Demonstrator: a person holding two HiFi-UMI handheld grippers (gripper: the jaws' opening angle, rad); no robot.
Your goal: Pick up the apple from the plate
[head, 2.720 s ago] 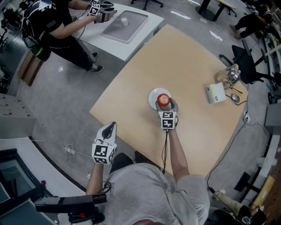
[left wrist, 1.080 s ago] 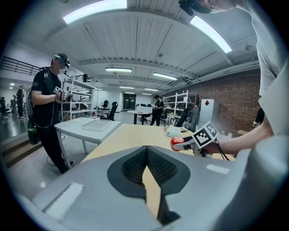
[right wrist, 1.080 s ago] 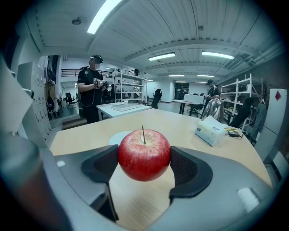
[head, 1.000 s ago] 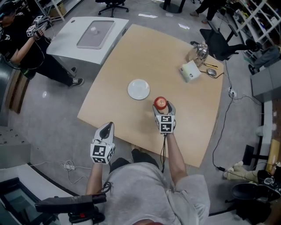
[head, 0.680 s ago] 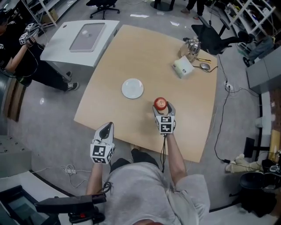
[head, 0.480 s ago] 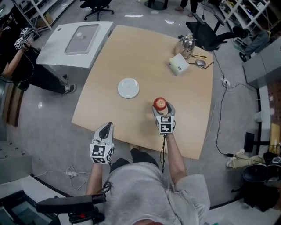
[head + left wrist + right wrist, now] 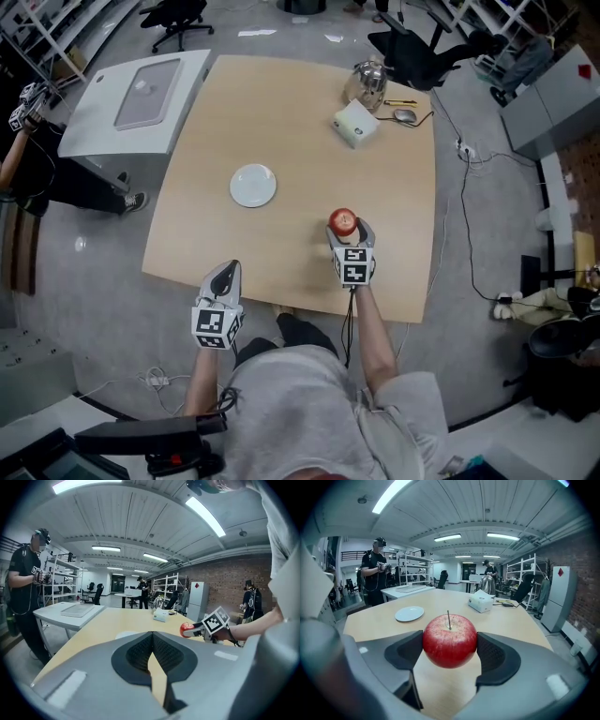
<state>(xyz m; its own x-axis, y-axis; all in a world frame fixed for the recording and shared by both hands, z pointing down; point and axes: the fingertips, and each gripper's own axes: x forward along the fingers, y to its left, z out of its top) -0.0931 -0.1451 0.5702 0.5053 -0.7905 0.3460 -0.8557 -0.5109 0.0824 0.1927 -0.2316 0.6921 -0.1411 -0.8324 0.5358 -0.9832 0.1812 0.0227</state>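
Note:
A red apple (image 7: 344, 221) (image 7: 450, 640) with a thin stem hangs above the tan table (image 7: 291, 112), clear of its top. My right gripper (image 7: 346, 228) (image 7: 450, 648) is shut on it, one pad pressing each side. The white plate (image 7: 253, 185) (image 7: 409, 613) lies bare on the table, to the left of the apple and a little farther away. My left gripper (image 7: 228, 269) (image 7: 152, 641) hovers off the table's near edge with its tips together and nothing in them. From the left gripper view the apple (image 7: 185, 629) shows at the right, in the other gripper.
A white box (image 7: 356, 123), a metal kettle (image 7: 367, 82) and a mouse (image 7: 405, 115) sit at the table's far right. A white side table (image 7: 141, 98) with a grey tray stands at the far left, with a person (image 7: 23, 141) beside it. Cables run over the floor on the right.
The apple has left the plate and gone rightward in my right gripper; the plate now lies farther to its left. The left gripper stays shut.

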